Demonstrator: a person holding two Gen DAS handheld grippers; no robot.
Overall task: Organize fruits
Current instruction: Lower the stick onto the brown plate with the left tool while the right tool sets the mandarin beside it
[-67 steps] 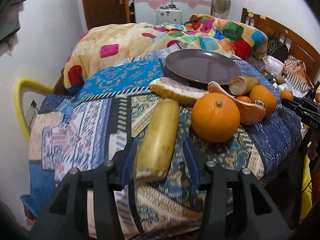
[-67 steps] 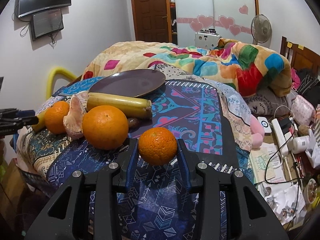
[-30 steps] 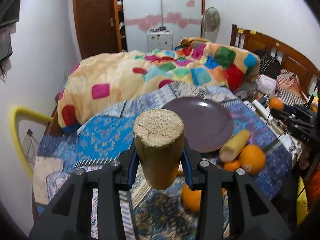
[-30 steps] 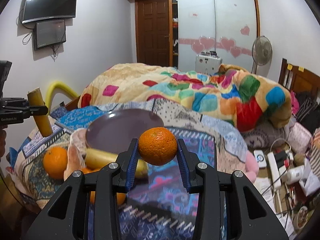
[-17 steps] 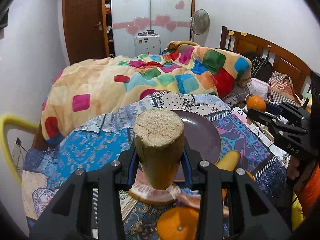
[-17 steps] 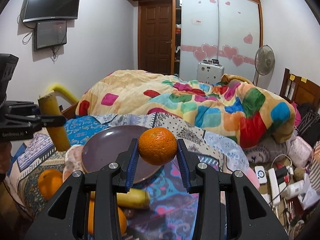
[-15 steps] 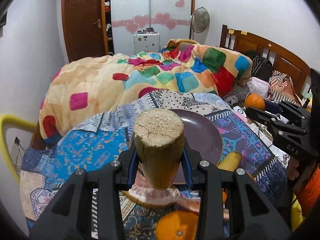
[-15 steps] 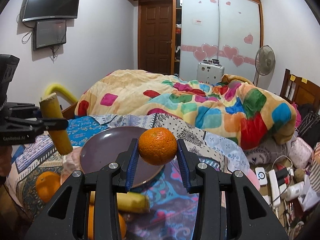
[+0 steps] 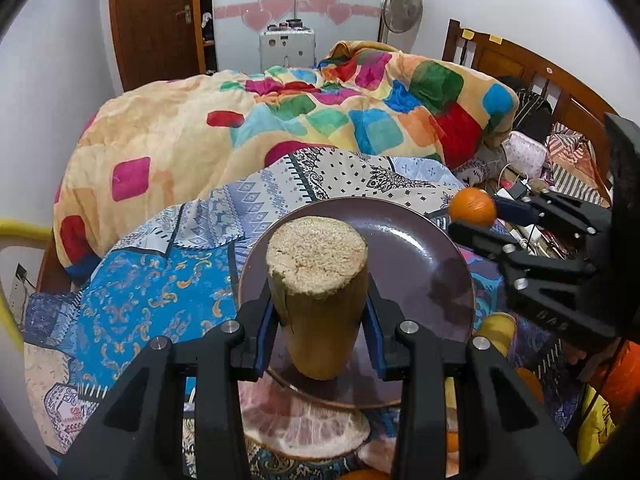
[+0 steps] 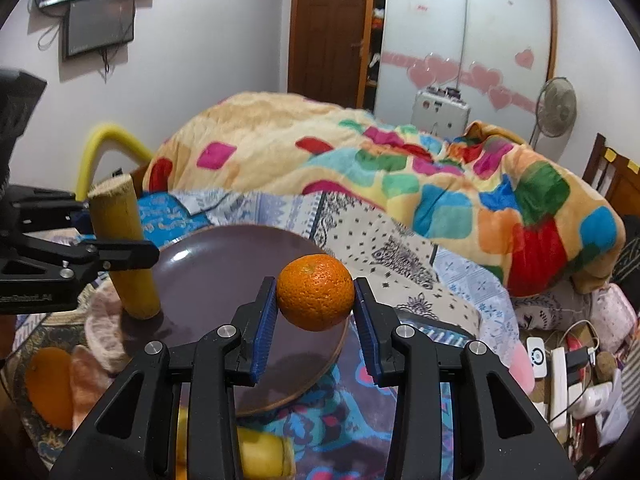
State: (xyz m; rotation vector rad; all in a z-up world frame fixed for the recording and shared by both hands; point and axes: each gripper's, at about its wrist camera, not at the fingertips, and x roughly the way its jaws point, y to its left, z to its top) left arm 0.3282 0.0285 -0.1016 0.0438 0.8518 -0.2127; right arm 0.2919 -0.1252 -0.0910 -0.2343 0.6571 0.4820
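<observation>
My left gripper (image 9: 318, 316) is shut on a yellow sugarcane piece (image 9: 318, 292) and holds it upright over the near edge of the dark purple plate (image 9: 416, 248). In the right wrist view the cane (image 10: 120, 248) hangs at the plate's left rim (image 10: 224, 252). My right gripper (image 10: 315, 320) is shut on a small orange (image 10: 315, 292) and holds it above the plate's right side. In the left wrist view that orange (image 9: 472, 207) is at the plate's right edge.
Pomelo peel (image 9: 304, 428) lies in front of the plate. A second yellow cane piece (image 10: 260, 452) and a large orange (image 10: 50, 388) lie on the patterned cloth. A colourful quilt (image 9: 280, 120) is piled behind. Cables and clutter (image 10: 568, 364) lie at the right.
Both grippers have moved forward and lower toward the plate, each still holding its fruit. The plate now looks larger and closer in both views.
</observation>
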